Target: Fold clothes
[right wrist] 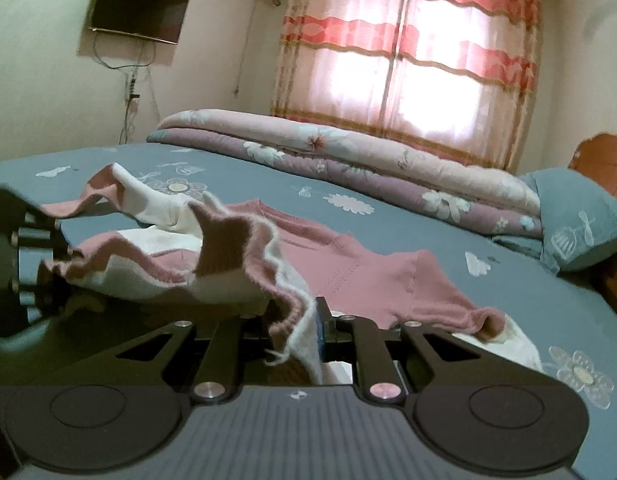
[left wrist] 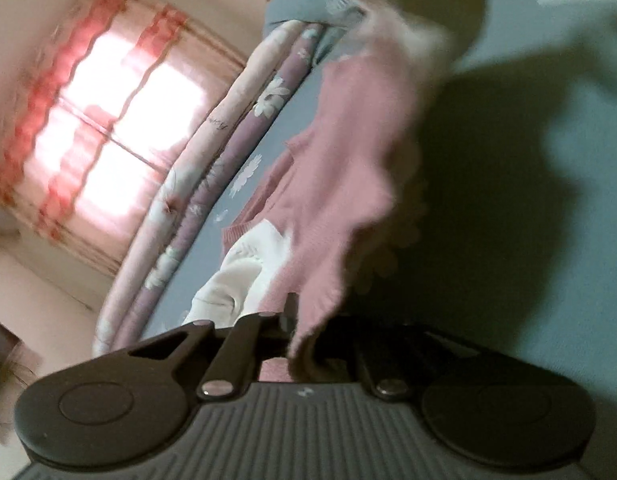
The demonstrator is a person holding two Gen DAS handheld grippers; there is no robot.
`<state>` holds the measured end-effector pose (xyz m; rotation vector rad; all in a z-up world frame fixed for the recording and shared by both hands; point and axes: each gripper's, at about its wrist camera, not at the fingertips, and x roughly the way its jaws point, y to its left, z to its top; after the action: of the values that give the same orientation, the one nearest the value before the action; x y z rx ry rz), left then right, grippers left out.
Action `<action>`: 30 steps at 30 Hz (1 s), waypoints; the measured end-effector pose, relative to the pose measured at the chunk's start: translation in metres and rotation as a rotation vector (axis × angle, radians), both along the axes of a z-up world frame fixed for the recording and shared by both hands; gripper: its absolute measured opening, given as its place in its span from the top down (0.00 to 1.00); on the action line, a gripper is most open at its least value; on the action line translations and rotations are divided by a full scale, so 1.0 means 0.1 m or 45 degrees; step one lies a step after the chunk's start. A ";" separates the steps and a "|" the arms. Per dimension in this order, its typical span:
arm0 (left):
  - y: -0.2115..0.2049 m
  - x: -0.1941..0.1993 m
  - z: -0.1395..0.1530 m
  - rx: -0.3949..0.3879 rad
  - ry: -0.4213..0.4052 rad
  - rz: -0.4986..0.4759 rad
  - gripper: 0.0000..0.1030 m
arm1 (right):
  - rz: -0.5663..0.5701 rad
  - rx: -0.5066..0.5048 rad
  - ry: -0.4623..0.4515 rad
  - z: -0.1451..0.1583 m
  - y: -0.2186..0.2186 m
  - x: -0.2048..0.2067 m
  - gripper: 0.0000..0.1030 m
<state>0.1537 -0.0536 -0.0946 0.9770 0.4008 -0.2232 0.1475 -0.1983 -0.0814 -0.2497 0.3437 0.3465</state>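
Holding the pink sweater (right wrist: 348,272) tight in both tongs, left (left wrist: 296,320) and right (right wrist: 304,320), we are risking it slipping out onto the bed (right wrist: 428,240).

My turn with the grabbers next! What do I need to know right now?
Left gripper: shut on the pink and white sweater's hem.
Right gripper: shut on the hem too, further along.
The sweater's hem is lifted; the rest lies spread on the blue bedsheet, sleeve out to the side.
Done: both hem grips taken.
Left: the folding itself; no finished fold shows yet.
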 end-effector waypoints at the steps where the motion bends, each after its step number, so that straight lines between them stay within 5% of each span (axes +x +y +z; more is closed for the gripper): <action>1: 0.03 -0.01 0.11 -0.021 -0.006 -0.005 0.97 | -0.010 -0.006 -0.018 0.04 -0.02 -0.02 0.90; 6: 0.20 0.07 0.67 -0.084 -0.049 -0.030 0.97 | -0.008 0.023 -0.020 0.25 -0.19 -0.06 0.91; 9: 0.30 0.14 0.83 -0.111 -0.052 -0.050 0.97 | 0.014 -0.082 0.020 0.26 -0.15 -0.10 0.91; 14: 0.39 -0.11 0.63 -0.102 0.013 -0.200 0.97 | 0.087 -0.241 0.060 0.23 -0.05 -0.30 0.91; 30: 0.49 -0.77 0.12 0.252 0.209 -0.571 0.97 | 0.274 -0.609 0.283 -0.08 0.20 -0.82 0.91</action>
<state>0.0763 -0.0045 -0.0827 1.2420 0.3534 -0.6831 0.0656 -0.1783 -0.0897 -0.7238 0.6210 0.5037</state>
